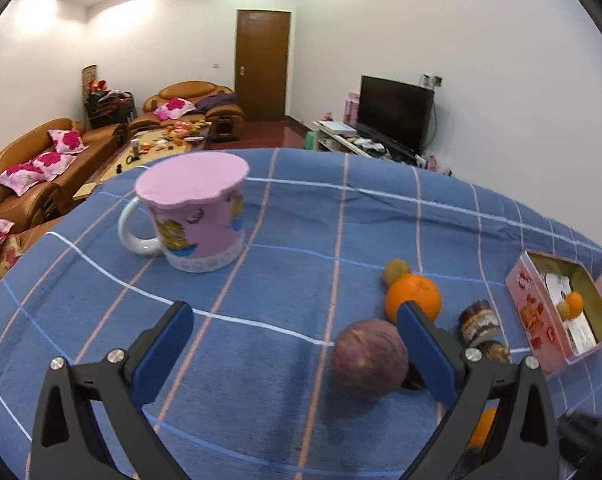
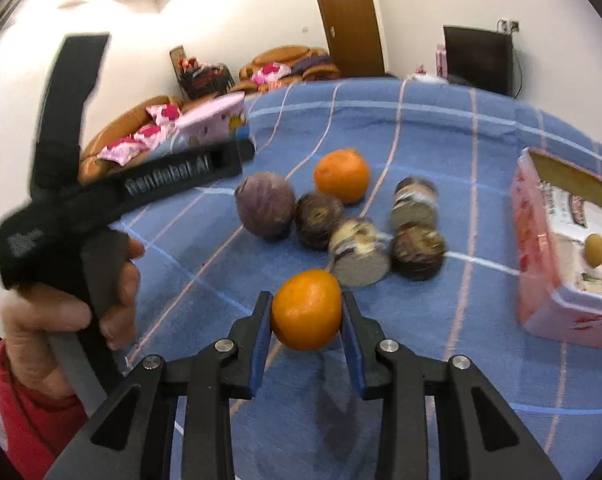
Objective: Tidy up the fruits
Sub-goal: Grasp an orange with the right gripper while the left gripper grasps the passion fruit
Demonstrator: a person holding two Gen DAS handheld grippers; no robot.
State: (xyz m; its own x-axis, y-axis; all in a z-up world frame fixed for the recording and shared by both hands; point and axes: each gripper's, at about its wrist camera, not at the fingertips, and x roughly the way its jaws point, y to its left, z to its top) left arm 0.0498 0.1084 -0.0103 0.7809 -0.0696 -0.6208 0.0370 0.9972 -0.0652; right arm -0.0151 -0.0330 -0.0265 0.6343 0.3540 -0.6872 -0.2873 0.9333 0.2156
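My right gripper [image 2: 306, 316] has its two blue pads clamped on the sides of an orange [image 2: 306, 310], which sits between them close to the near edge of the table [image 2: 381, 360] with its blue checked cloth. I cannot tell whether the fruit rests on the cloth or is lifted just off it.

My left gripper [image 1: 297, 344] stands wide apart with nothing between the fingers, hovering over bare cloth. Its right finger [image 1: 425, 356] is in front of a second orange [image 1: 415, 292] and just beside a purple round fruit [image 1: 369, 356]. A small greenish-yellow fruit [image 1: 397, 270] touches that orange on its far side. In the right wrist view I see the left gripper's black body held by a hand [image 2: 61, 320] with a red sleeve.

In the middle of the table, behind the gripped orange, lies a cluster: the purple fruit, the second orange, and several dark brown and cream wrapped rounds [image 2: 359, 252] lying against one another; blur keeps me from saying what they are.

By the right edge stands an open pink tin box [image 2: 541, 312], and inside it an orange fruit and a small green one lie side by side. Toward the far left corner stands a pink mug [image 1: 197, 220] with a white handle, well apart from the fruit.
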